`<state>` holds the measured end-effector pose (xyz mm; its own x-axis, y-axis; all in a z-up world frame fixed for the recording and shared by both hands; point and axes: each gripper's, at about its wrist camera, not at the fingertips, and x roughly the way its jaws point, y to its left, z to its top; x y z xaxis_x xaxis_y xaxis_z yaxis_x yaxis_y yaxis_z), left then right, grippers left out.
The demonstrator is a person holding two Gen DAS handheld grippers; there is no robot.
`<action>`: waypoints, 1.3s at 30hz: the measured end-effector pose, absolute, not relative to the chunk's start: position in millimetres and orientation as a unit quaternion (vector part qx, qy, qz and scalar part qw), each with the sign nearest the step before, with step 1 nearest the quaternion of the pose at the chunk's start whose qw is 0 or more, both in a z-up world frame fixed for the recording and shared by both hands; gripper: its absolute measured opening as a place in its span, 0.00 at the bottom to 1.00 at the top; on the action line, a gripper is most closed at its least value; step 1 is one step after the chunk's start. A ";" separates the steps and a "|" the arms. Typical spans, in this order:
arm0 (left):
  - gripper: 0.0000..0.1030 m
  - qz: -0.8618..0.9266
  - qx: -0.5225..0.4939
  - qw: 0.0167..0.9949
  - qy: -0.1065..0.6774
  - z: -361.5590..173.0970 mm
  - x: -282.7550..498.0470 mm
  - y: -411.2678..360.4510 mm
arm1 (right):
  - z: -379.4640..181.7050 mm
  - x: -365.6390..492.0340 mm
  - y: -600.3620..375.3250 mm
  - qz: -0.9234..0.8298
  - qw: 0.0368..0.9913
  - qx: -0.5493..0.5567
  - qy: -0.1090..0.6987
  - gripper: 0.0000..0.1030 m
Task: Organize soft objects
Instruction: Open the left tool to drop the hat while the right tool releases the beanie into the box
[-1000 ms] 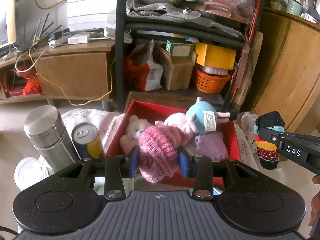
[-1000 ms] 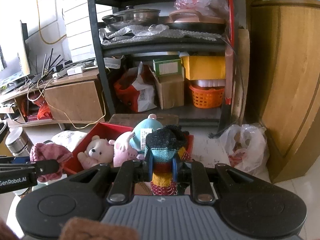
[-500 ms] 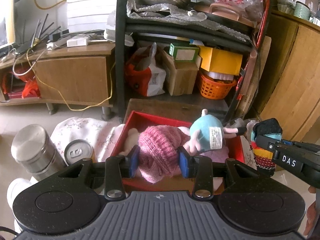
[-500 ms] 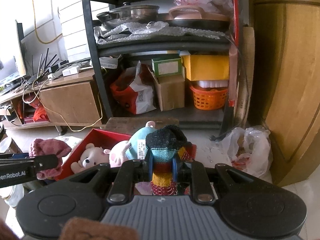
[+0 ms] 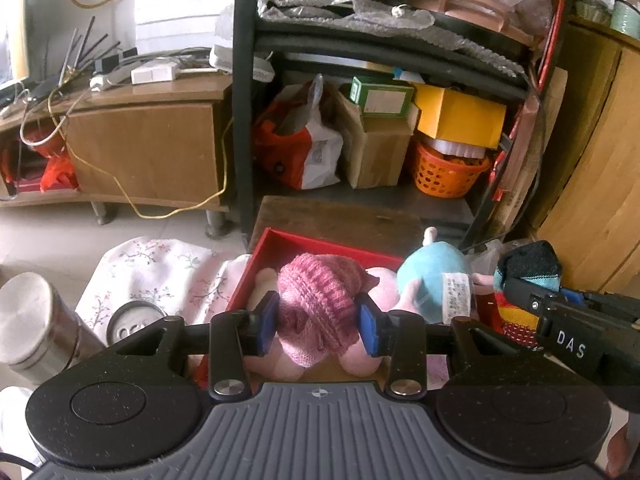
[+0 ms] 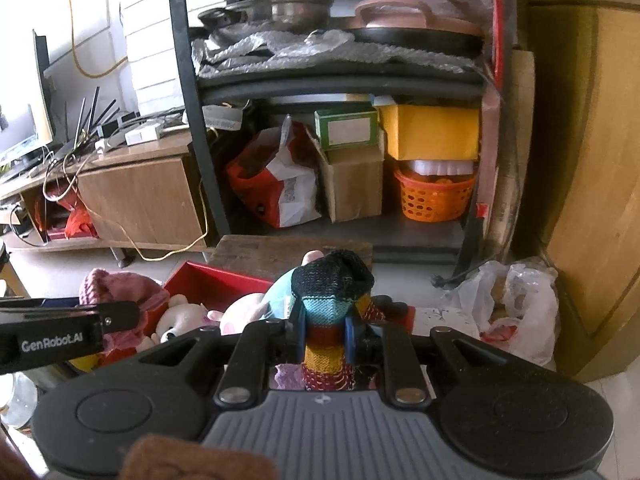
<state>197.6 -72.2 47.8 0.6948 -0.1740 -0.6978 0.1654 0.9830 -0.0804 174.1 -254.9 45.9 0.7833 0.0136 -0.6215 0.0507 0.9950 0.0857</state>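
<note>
Pink knitted hat (image 5: 316, 300) pinched in the left gripper (image 5: 318, 322) and striped sock (image 6: 325, 344) clamped in the tight-shut right gripper (image 6: 325, 340) should be lowered over the red box (image 5: 320, 246) at lower centre, seemingly already full, before the jaws part.

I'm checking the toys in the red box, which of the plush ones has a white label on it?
The light blue plush toy, at the right end of the red box. The white teddy bear and pink plush show no label.

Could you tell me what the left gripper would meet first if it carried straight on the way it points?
Probably the plush toys in the red box just beyond its pink knit hat; depth is unclear.
</note>
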 end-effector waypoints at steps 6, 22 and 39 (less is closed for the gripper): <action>0.41 -0.088 -0.005 0.918 0.386 39.5 212.3 -76.1 | 33.4 188.1 -257.4 -0.005 0.940 0.065 0.335 0.00; 0.72 -0.089 0.001 0.916 0.391 32.7 219.8 -78.1 | 12.0 202.5 -264.2 -0.008 0.928 0.081 0.362 0.17; 0.76 -0.101 -0.006 0.913 0.394 44.0 191.9 -64.0 | 32.0 181.9 -262.3 -0.012 0.930 0.084 0.358 0.24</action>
<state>191.9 -64.0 44.0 0.6690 -0.1888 -0.7189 0.1789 0.9797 -0.0909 181.9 -262.3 32.0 0.7433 0.0378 -0.6679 0.0821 0.9857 0.1472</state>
